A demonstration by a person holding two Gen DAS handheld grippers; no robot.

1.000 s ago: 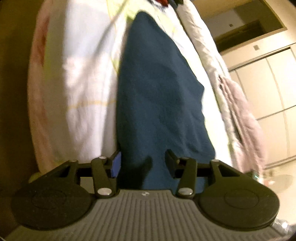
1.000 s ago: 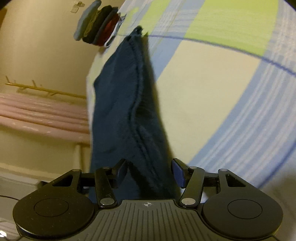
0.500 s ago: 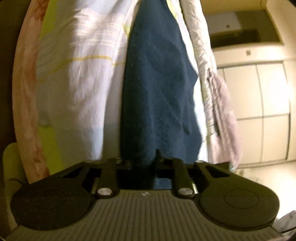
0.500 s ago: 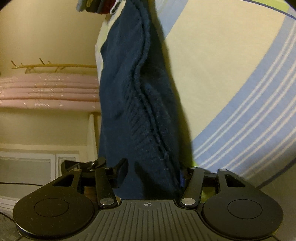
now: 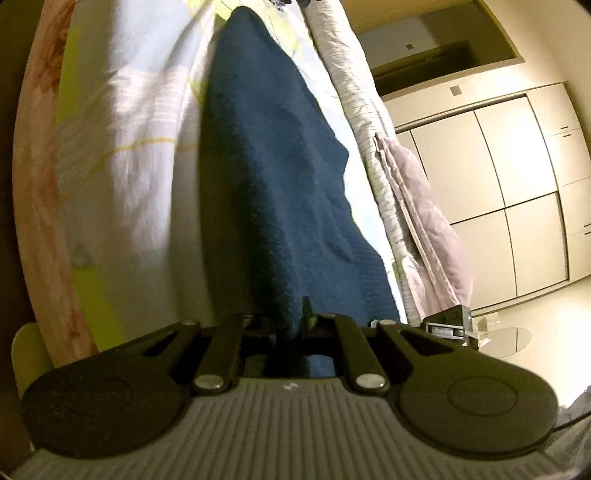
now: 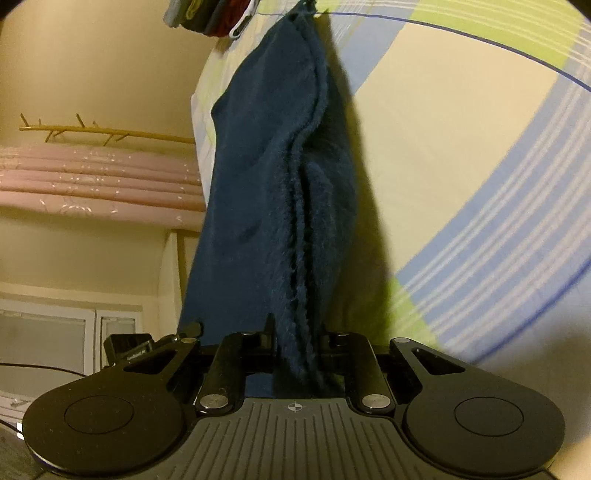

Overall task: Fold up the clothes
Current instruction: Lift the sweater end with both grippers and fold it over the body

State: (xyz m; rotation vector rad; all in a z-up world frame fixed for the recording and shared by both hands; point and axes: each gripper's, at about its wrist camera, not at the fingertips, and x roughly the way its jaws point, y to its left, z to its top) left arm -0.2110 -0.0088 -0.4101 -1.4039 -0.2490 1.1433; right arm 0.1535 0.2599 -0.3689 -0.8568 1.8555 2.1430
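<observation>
The dark blue knitted garment (image 5: 280,177), thick and fuzzy with a ribbed hem, stretches in a long band over the checked bedsheet of pale blue, cream and lime green (image 6: 461,155), its near ends gathered up off the bed into both tongs. The left gripper (image 5: 291,325) is clamped tight on a bunched fold of the knit, and the right gripper (image 6: 297,339) likewise pinches several stacked layers whose raw, fluffy edges run in parallel ridges toward the far end. In the left wrist view the sheet (image 5: 122,155) lies wrinkled to the garment's left, while a rolled grey-white quilted blanket (image 5: 354,96) and a mauve cloth (image 5: 428,221) line the bed's right edge, with cream wardrobe doors (image 5: 498,177) beyond. In the right wrist view a small pile of folded clothes (image 6: 210,16) sits by the garment's far end.
</observation>
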